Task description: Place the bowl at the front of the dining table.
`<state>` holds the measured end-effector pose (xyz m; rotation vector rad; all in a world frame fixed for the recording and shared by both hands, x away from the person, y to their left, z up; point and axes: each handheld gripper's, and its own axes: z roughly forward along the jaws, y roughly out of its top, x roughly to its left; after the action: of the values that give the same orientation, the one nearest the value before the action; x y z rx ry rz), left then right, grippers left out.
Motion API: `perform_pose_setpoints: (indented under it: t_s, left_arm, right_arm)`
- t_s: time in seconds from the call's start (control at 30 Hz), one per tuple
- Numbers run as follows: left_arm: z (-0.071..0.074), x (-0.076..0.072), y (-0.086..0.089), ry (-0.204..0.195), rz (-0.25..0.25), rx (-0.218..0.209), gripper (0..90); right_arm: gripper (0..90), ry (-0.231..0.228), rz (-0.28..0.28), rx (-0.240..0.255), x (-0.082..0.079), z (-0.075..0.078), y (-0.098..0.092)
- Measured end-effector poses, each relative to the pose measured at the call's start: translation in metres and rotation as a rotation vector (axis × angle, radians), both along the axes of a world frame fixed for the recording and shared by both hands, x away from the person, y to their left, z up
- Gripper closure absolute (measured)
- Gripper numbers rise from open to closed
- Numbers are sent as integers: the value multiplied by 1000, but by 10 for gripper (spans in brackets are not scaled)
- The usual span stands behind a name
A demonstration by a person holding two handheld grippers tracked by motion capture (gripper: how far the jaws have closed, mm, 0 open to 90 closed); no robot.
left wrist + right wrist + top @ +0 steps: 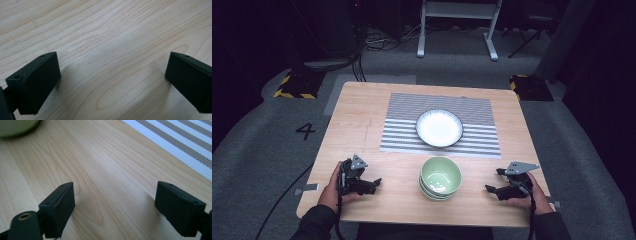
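One wooden table carries one striped placemat, and on the mat sits a single white plate with a dark rim. Just in front of the mat, near the table's front edge, stands a stack of green bowls; there seem to be three, though the lower rims are too small to count surely. Two grippers rest low over the wood on either side of the stack. The left gripper has its jaws spread wide with bare wood between them. The right gripper is likewise parted and holds nothing, with the mat's edge beyond it.
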<state>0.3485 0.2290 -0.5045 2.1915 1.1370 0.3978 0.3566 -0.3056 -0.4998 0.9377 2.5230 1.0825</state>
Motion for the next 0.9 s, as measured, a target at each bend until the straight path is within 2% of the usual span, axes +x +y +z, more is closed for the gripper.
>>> perform_pose_setpoints:
  t_s: [0.07, 0.13, 0.27, 0.57, 0.73, 0.9]
  left_arm:
    - [0, 0, 0, 0, 0, 0, 0]
    - [0, 0, 0, 0, 0, 0, 0]
    - [0, 0, 0, 1, 3, -1, 1]
    - [0, -1, 0, -1, 8, -1, 2]
    - [0, -1, 0, 0, 7, 0, 2]
    - [0, -1, 0, 1, 8, -1, 2]
  right_arm:
    - [175, 4, 8, 7, 1, 1, 0]
    - [189, -10, 13, 3, 1, 5, 2]
    - [194, -40, 29, 26, -2, 15, 7]
    - [208, -104, 124, 44, -9, 40, 35]
    - [201, -120, 173, 43, -13, 47, 48]
    - [200, -134, 194, 39, -15, 52, 56]
